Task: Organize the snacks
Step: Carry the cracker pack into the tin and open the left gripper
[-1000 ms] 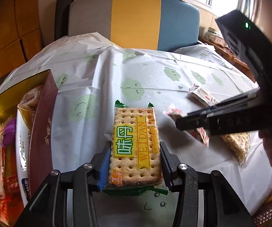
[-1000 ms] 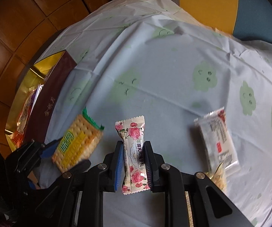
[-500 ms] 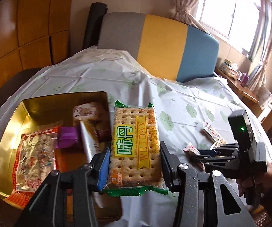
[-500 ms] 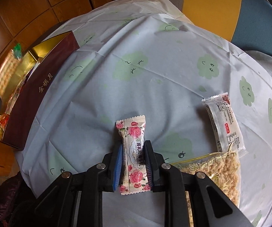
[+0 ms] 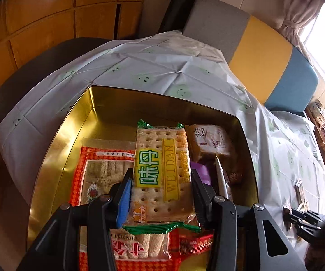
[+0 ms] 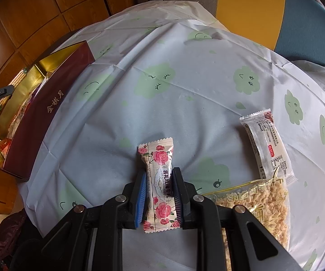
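Your left gripper (image 5: 161, 188) is clamped on the cracker pack (image 5: 162, 176), held at frame centre over the open gold tin (image 5: 56, 140), above the red packet (image 5: 99, 169) inside. Your right gripper (image 6: 158, 192) pinches the rose-print candy (image 6: 160, 180) at lower centre over the tablecloth (image 6: 185, 79). A clear white wrapper (image 6: 267, 149) and a puffed-grain bag (image 6: 264, 203) lie at right, the tin at far left.

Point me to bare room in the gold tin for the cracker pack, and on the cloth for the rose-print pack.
In the gold tin, the far strip along the back wall is bare, beyond the red packet and the brown-lettered wrapped cake. Near half is crowded.

On the tablecloth, there is an open stretch between the tin's maroon wall and the white bar. Near right is taken by the floss bag.
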The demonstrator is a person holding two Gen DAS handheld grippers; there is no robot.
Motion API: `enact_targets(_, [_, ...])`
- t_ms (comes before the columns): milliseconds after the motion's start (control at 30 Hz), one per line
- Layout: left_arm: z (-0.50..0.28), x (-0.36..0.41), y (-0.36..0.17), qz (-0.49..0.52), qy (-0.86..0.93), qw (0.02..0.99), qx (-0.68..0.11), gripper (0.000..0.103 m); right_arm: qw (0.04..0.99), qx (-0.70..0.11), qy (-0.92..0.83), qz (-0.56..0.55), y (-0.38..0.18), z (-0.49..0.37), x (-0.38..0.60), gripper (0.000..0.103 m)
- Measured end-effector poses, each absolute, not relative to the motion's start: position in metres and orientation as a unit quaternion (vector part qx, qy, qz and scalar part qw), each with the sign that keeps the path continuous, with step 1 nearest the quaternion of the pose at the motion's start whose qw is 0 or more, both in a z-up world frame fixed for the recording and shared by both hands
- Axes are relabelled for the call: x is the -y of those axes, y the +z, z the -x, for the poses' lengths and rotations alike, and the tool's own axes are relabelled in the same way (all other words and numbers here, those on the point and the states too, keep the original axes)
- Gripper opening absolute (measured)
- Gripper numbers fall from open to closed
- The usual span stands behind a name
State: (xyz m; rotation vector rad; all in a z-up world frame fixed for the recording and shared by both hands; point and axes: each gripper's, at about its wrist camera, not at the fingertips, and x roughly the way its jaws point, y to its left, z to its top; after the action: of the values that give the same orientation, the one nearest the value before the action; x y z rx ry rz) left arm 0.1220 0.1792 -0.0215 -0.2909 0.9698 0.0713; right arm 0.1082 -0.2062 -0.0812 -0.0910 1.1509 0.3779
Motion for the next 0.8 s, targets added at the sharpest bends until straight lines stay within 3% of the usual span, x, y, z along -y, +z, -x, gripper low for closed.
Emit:
enact_targets(267, [-0.163,-0.192,-0.022,0.151,0.094,0.873,-0.455,0.055,0.823,-0.54,0.172,0.033,-0.08,-0.107,0.208,0.022])
enact_targets(800, [-0.072,-0.15,-0.026,0.122,0.11,0.884,-0.437,0.054,0.833,-0.529,0.16,0.035,-0.08,-0.102,0.205,0.022])
